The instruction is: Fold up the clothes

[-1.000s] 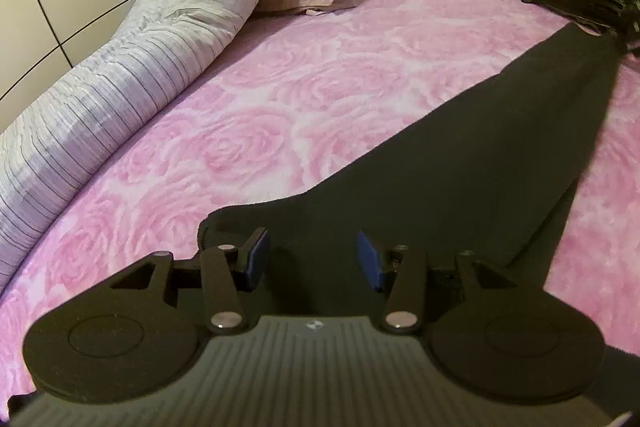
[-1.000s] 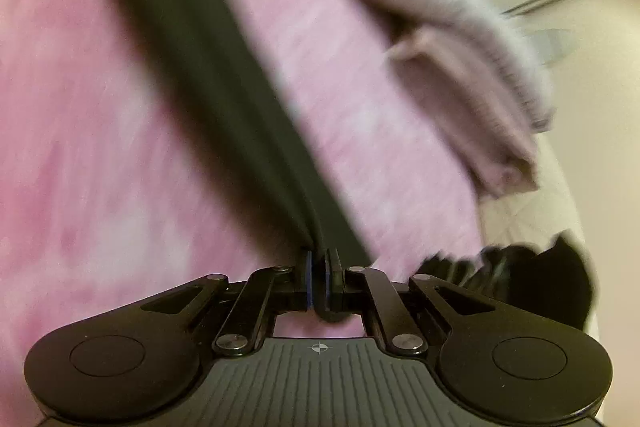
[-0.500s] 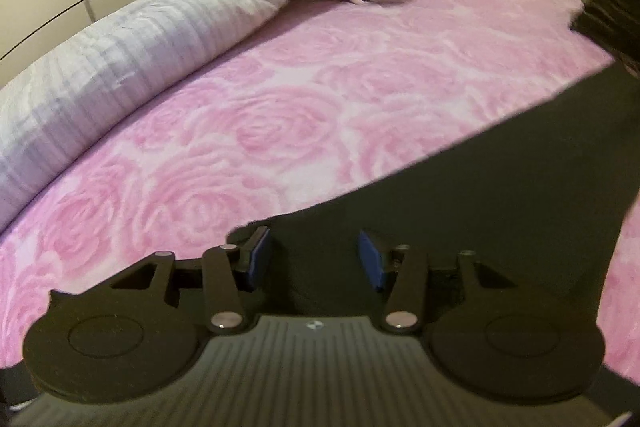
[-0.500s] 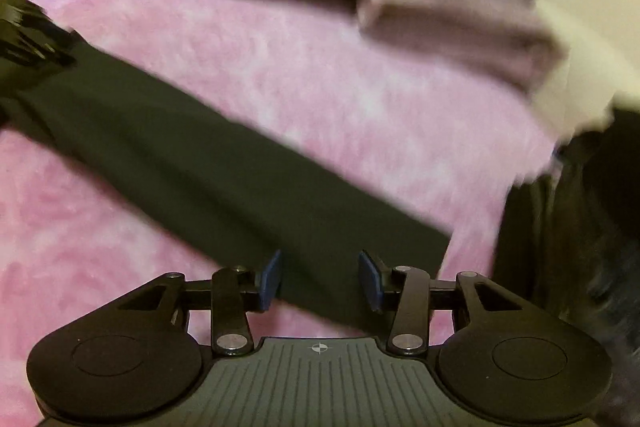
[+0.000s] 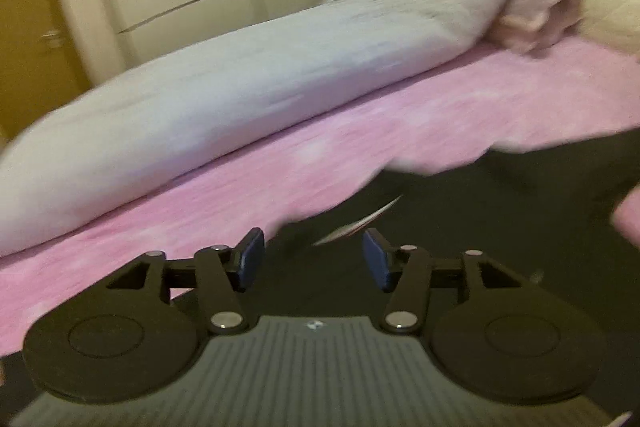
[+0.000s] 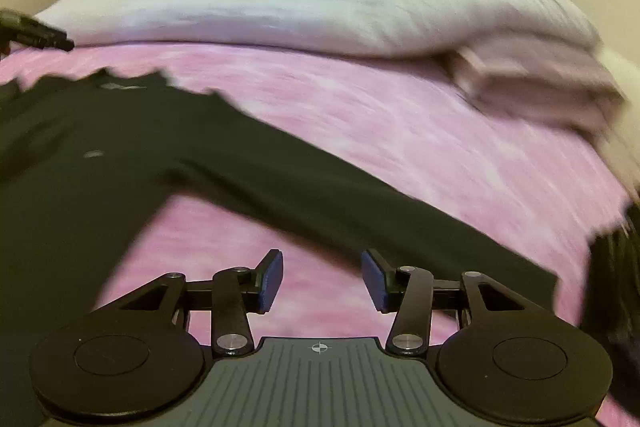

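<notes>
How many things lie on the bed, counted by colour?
Black: 2, the garment spread flat and a dark pile at the right edge, too blurred to count its pieces.
Grey-white: 1, the rolled duvet.
Dusty pink: 1, the pillow.
Total: 4, on the pink sheet.

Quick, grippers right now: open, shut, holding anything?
Left gripper: open, empty, over the black garment.
Right gripper: open, empty, the garment's sleeve lying just ahead.
</notes>
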`<act>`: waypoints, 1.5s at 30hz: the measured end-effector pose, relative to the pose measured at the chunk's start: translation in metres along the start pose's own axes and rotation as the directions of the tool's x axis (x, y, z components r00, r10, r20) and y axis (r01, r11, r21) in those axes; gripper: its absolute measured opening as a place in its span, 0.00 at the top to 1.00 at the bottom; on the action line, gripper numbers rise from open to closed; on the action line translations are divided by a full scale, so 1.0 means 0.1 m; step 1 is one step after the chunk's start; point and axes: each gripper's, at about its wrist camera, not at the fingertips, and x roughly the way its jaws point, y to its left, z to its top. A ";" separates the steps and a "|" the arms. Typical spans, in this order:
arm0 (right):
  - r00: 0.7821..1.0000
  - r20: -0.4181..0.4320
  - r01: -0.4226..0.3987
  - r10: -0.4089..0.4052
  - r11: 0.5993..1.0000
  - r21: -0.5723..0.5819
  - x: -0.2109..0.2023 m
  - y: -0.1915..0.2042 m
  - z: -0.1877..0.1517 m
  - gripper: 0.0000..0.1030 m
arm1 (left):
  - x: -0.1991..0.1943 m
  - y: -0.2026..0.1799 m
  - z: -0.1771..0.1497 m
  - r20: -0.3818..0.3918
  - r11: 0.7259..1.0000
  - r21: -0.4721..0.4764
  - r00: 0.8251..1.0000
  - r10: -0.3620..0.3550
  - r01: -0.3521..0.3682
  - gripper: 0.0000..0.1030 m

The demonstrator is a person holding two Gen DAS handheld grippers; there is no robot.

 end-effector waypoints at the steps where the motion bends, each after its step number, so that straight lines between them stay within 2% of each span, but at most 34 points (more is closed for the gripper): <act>1: 1.000 0.011 -0.019 0.019 1.000 -0.012 0.00 0.14 0.03 0.53 | -0.14 0.20 -0.16 -0.016 0.999 0.001 0.999 0.045 -0.045 0.49; 4: 0.996 0.033 -0.084 0.085 0.996 -0.029 0.00 0.60 0.16 0.52 | -0.62 0.81 -0.68 -0.068 0.983 0.009 0.981 0.182 -0.182 0.48; 7: 0.989 0.048 -0.136 0.140 0.988 -0.075 0.03 1.14 0.28 0.52 | -0.99 1.32 -1.20 -0.121 0.952 0.060 0.945 0.305 -0.300 0.48; 9: 0.984 0.046 -0.168 0.173 0.980 -0.103 0.06 1.52 0.35 0.52 | -1.15 1.60 -1.52 -0.146 0.928 0.116 0.918 0.369 -0.354 0.48; 13: 0.975 0.021 -0.217 0.222 0.967 -0.130 0.26 2.16 0.54 0.51 | -1.25 2.04 -1.95 -0.161 0.904 0.174 0.894 0.418 -0.391 0.48; 16: 0.966 0.001 -0.254 0.257 0.956 -0.147 0.42 2.63 0.68 0.51 | -1.19 2.25 -2.13 -0.153 0.908 0.195 0.903 0.402 -0.372 0.48; 19: 0.957 -0.020 -0.290 0.291 0.943 -0.164 0.57 3.10 0.82 0.51 | -0.97 2.36 -2.22 -0.111 0.881 0.314 0.908 0.404 -0.354 0.48; 23: 0.947 -0.036 -0.319 0.319 0.926 -0.202 0.85 3.58 1.04 0.51 | -0.56 2.39 -2.34 -0.059 0.812 0.482 0.913 0.404 -0.328 0.48; 25: 0.944 -0.034 -0.328 0.330 0.916 -0.230 0.98 3.79 1.13 0.51 | -0.32 2.41 -2.44 -0.035 0.726 0.615 0.909 0.416 -0.308 0.47; 29: 0.933 -0.033 -0.352 0.357 0.894 -0.276 1.24 4.17 1.27 0.51 | 0.01 2.64 -2.60 -0.002 0.593 0.751 0.897 0.442 -0.290 0.48; 30: 0.930 -0.033 -0.361 0.367 0.888 -0.284 1.29 4.24 1.28 0.51 | 0.06 2.72 -2.62 -0.028 0.597 0.759 0.904 0.427 -0.259 0.50; 31: 0.927 -0.032 -0.367 0.375 0.883 -0.294 1.34 4.32 1.29 0.51 | 0.10 2.79 -2.66 -0.072 0.604 0.773 0.920 0.385 -0.192 0.51; 32: 0.924 -0.030 -0.373 0.382 0.877 -0.304 1.39 4.39 1.30 0.51 | 0.14 2.82 -2.70 -0.089 0.579 0.800 0.924 0.372 -0.156 0.56; 34: 0.919 -0.021 -0.378 0.393 0.867 -0.324 1.47 4.50 1.29 0.51 | 0.23 2.87 -2.79 -0.123 0.526 0.846 0.929 0.349 -0.086 0.59; 38: 0.918 -0.020 -0.381 0.395 0.868 -0.318 1.57 4.54 1.24 0.51 | 0.46 2.95 -2.75 -0.113 0.489 0.865 0.904 0.413 -0.115 0.59; 40: 0.921 -0.027 -0.376 0.388 0.873 -0.309 1.60 4.52 1.20 0.51 | 0.54 2.94 -2.76 -0.118 0.466 0.877 0.888 0.444 -0.116 0.78; 41: 0.925 -0.028 -0.370 0.380 0.878 -0.304 1.59 4.49 1.18 0.51 | 0.57 2.94 -2.76 -0.118 0.455 0.882 0.881 0.457 -0.118 0.96; 43: 0.928 -0.036 -0.364 0.371 0.883 -0.296 1.56 4.42 1.16 0.51 | 0.48 2.93 -2.76 -0.073 0.427 0.888 0.866 0.494 -0.168 0.97; 45: 0.932 -0.029 -0.353 0.362 0.886 -0.301 1.49 4.34 1.15 0.51 | 0.24 2.94 -2.69 -0.015 0.405 0.879 0.836 0.549 -0.251 0.97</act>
